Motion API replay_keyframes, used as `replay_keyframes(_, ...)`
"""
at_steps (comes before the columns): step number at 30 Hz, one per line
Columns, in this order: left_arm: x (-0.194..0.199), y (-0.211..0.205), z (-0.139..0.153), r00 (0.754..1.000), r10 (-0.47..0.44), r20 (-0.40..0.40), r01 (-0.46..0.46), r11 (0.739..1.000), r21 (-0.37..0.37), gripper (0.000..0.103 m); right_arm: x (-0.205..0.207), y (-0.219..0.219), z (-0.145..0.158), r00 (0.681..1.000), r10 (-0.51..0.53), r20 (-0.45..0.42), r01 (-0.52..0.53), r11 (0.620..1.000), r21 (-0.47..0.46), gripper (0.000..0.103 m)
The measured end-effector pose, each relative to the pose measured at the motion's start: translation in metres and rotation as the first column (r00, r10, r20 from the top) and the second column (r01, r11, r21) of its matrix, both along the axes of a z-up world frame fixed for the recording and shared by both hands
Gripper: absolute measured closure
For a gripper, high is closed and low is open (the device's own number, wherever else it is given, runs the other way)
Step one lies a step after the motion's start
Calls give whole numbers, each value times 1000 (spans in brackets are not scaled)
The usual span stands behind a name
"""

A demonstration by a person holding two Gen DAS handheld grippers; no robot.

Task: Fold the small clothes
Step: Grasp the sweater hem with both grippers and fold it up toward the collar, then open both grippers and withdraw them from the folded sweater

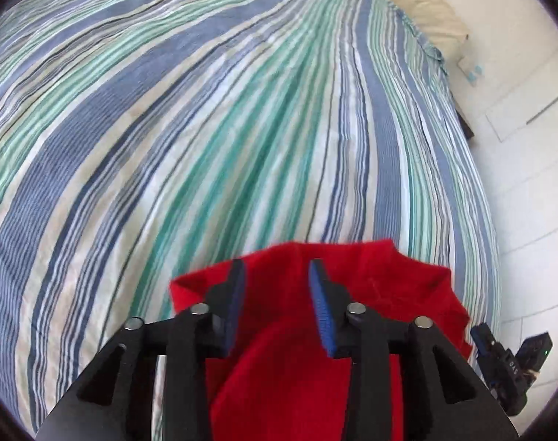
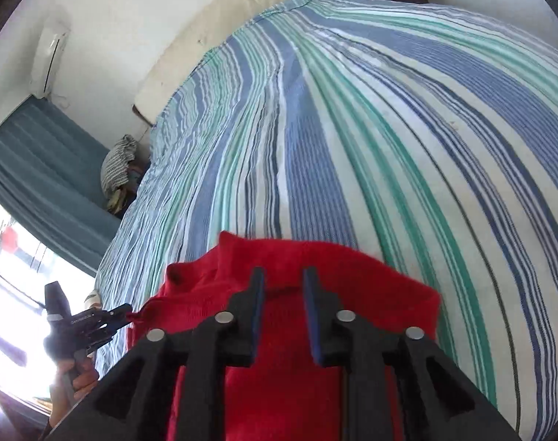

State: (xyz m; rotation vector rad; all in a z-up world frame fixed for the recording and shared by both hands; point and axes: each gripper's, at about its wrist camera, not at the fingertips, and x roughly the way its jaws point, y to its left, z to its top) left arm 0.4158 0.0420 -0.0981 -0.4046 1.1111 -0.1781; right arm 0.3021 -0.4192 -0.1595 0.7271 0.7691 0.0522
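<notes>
A red knitted garment (image 1: 382,294) lies on the striped bed cover (image 1: 205,128), near its front edge. My left gripper (image 1: 277,275) hangs over the garment with its jaws apart and nothing between the blue pads. My right gripper (image 2: 283,283) hangs over the same red garment (image 2: 371,286), jaws apart, empty. In the right wrist view the left gripper (image 2: 126,312) shows at the lower left, its tip at a pulled corner of the garment. In the left wrist view the right gripper (image 1: 479,334) shows at the garment's right edge.
The blue, green and white striped cover fills most of both views. A cream pillow (image 1: 418,11) lies at the bed's head. White wall and cupboard (image 1: 529,117) stand beside the bed. A blue curtain (image 2: 43,161), a window and a bundle of cloth (image 2: 119,161) are on the other side.
</notes>
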Motion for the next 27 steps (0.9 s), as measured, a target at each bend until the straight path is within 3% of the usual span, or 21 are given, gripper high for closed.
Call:
replay_keyframes(2,-10,12,13,997,26,68,-27,1000,14,42,-12,-1,14,999,10,51,-9,1000,-26,71)
replay_keyframes(4,-27,17,26,990,1,139,-9,999,53,42,-22,14,32,991,97,89,-87,990,-113,71)
replay_keyframes(6,-46,9,30,981,-86,175,80,996,45,42,-30,37,41,967,235,100,-218,964,-156,71)
replay_keyframes(8,-67,-7,23,962,-201,183,197,979,42,35,-39,63,34,931,357,77,-344,928,-143,69)
replay_keyframes(10,-83,-23,6,945,-289,153,274,955,111,30,-52,80,16,909,416,16,-408,898,-166,67)
replay_keyframes(12,-85,-30,-21,950,-301,80,274,930,244,30,-68,82,-10,914,393,-99,-405,883,-237,67)
replay_keyframes(14,-85,-19,-40,971,-238,7,224,925,307,33,-88,66,-34,932,311,-184,-350,905,-242,71)
replay_keyframes(16,-104,1,-31,983,-184,27,170,950,263,32,-115,54,-24,955,255,-154,-287,927,-244,72)
replay_keyframes(17,-117,6,-21,983,-175,48,158,958,241,28,-128,53,-15,961,240,-137,-270,925,-269,67)
replay_keyframes(20,-169,0,10,970,-204,131,168,956,242,12,-169,57,2,969,227,-101,-248,912,-327,43)
replay_keyframes(23,-225,-18,24,951,-262,166,217,944,249,9,-202,62,-4,973,191,-131,-225,911,-345,42)
replay_keyframes(27,-286,-47,25,943,-306,133,276,939,207,9,-242,64,-11,989,67,-134,-116,910,-398,42)
